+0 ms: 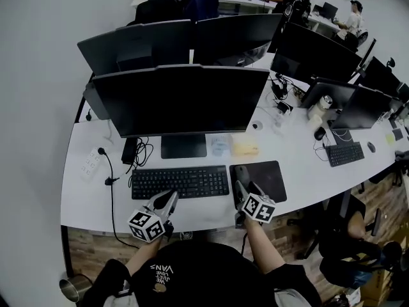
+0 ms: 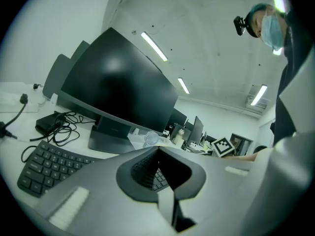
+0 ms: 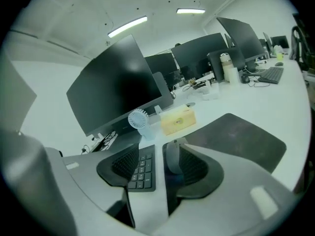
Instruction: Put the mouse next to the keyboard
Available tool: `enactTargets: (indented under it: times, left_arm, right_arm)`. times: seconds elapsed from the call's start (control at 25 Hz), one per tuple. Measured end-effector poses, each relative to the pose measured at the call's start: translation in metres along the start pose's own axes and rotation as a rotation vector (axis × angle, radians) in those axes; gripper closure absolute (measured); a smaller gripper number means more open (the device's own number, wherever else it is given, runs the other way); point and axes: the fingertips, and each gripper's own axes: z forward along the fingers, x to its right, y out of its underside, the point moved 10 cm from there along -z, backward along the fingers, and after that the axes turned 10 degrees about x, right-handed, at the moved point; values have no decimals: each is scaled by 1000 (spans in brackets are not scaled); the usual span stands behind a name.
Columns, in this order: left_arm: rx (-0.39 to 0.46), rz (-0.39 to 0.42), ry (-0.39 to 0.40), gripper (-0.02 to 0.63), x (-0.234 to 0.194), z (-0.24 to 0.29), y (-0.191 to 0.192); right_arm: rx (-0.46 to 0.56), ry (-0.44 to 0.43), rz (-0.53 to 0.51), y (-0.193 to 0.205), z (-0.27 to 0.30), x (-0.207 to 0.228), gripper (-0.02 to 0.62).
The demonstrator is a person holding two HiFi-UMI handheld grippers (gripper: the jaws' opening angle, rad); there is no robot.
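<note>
A black keyboard lies in front of the monitor, with a dark mouse pad to its right. A small grey mouse sits on the table between the keyboard and the mouse pad. My right gripper is open around it: the mouse rests against the right jaw, and a gap shows to the left jaw. In the head view the right gripper hovers at the pad's left edge. My left gripper is shut and holds nothing, low over the keyboard's near edge.
A large monitor stands behind the keyboard. A yellow box and a small white fan sit by its foot. A power strip and tangled cables lie at the left. The table edge is close below both grippers.
</note>
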Motion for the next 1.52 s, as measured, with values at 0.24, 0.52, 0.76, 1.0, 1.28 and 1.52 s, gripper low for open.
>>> enactTargets:
  times: [0.24, 0.52, 0.76, 1.0, 1.28, 1.52]
  left_arm:
    - [31, -9, -18, 604, 38, -1, 17]
    - [42, -25, -63, 604, 79, -17, 42]
    - [60, -24, -93, 604, 113, -35, 59]
    - [57, -28, -114, 604, 142, -53, 80]
    - [57, -16, -127, 604, 166, -71, 94]
    - [51, -4, -139, 604, 177, -88, 104]
  right_arm:
    - [47, -193, -37, -12, -36, -18, 488]
    - [63, -304, -50, -14, -81, -16, 589]
    - [31, -363, -77, -10, -114, -6, 589]
    - [-16, -405, -91, 2, -144, 6, 589]
    - [-60, -423, -100, 16, -170, 20, 589]
    - [-88, -426, -108, 31, -189, 28, 591]
